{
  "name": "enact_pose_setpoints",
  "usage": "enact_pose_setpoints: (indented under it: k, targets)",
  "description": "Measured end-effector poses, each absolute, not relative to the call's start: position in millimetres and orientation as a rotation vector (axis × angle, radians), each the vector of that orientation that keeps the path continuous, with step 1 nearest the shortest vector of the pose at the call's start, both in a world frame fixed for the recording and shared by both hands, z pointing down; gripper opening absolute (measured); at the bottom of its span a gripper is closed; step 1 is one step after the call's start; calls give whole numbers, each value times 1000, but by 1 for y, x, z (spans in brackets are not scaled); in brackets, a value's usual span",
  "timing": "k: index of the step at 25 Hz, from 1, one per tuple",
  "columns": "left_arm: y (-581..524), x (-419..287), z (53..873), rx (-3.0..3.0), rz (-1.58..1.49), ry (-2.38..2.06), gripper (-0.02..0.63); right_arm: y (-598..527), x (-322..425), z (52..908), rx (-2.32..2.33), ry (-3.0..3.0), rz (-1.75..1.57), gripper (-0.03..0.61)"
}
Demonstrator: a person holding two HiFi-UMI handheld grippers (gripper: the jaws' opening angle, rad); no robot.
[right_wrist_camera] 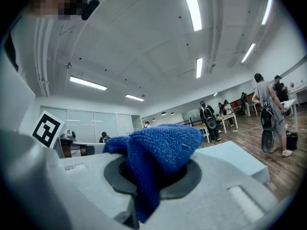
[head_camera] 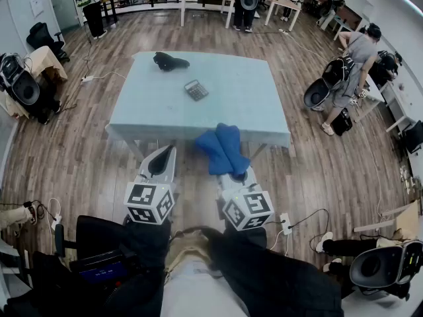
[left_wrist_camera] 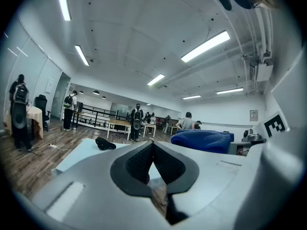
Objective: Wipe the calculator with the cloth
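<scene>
A dark calculator [head_camera: 196, 90] lies near the middle of the light blue table [head_camera: 258, 101]. My right gripper [head_camera: 236, 172] is shut on a blue cloth [head_camera: 221, 148], held at the table's near edge; the cloth [right_wrist_camera: 158, 159] fills its jaws and droops over them. My left gripper [head_camera: 161, 162] hovers just short of the near edge, to the left of the cloth. Its jaws [left_wrist_camera: 152, 164] are shut with nothing between them. From the left gripper view the cloth [left_wrist_camera: 201, 140] shows at the right. Both grippers are well short of the calculator.
A black object [head_camera: 170, 61] lies at the table's far left, also seen as the black object [left_wrist_camera: 105, 143] beyond my left jaws. People stand around the room, one [head_camera: 350, 71] right of the table. Chairs, further tables and floor cables ring the area.
</scene>
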State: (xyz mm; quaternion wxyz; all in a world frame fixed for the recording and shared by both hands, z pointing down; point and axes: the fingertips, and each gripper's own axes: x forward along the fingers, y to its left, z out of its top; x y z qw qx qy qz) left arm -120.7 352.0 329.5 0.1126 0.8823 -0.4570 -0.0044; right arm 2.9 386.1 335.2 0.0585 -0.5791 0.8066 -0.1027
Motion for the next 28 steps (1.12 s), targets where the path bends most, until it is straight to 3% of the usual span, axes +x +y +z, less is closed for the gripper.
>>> enact_pose_setpoints:
  k: [18,28]
  targets:
    - [364,-64,362,2567,63,-1280,-5,403,51,361,-1736,2435,-365,67]
    - [342,-66,392,2486,152,-1305,-5,382,56,395,-1726,2445,-512,67]
